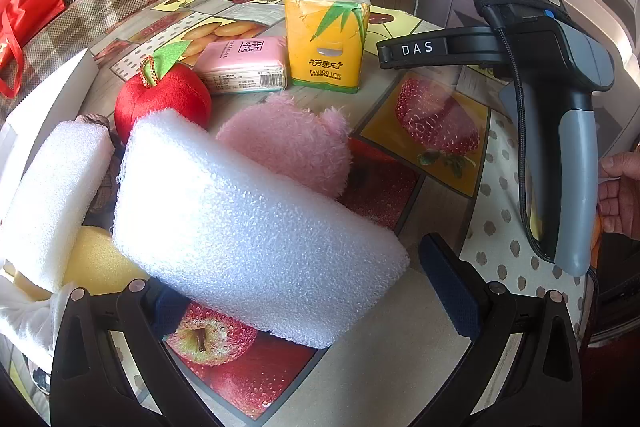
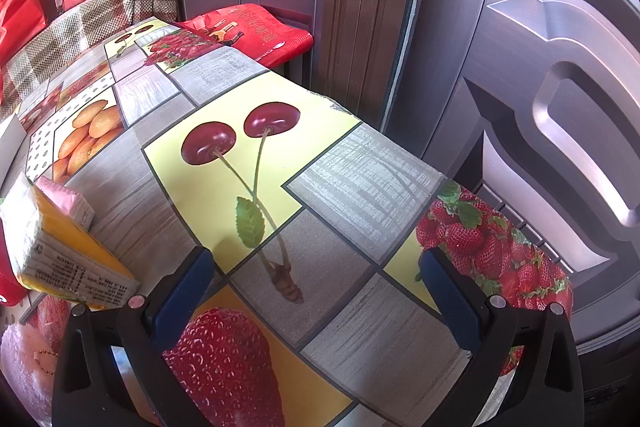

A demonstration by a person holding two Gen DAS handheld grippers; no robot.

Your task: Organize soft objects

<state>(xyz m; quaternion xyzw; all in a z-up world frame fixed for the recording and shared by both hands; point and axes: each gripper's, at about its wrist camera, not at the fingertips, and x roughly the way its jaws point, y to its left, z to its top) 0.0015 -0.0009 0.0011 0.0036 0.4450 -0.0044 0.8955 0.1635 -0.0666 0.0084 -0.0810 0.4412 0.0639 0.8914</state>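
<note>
Foam block between released left claw fingers

Foam block (image 1: 256,231) lies tilted on surface (image 1: 436,195), spanning left claw (image 1: 316,303), fingers spread wide. Pink plush (image 1: 292,147), red plush apple (image 1: 164,99), tissue packs (image 1: 326,39) behind. Right claw (image 2: 316,291) released, empty, over bare surface.

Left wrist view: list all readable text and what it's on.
"DAS": white letters on the black finger of the right tongs.
"BAMBOO LOVE": yellow tissue pack, under a line of Chinese characters I can't transcribe reliably.
Pink tissue pack: Chinese characters on top, barcode and fine print on the side, too small to read.
Red bag: gold lettering, too distorted to read.
</note>
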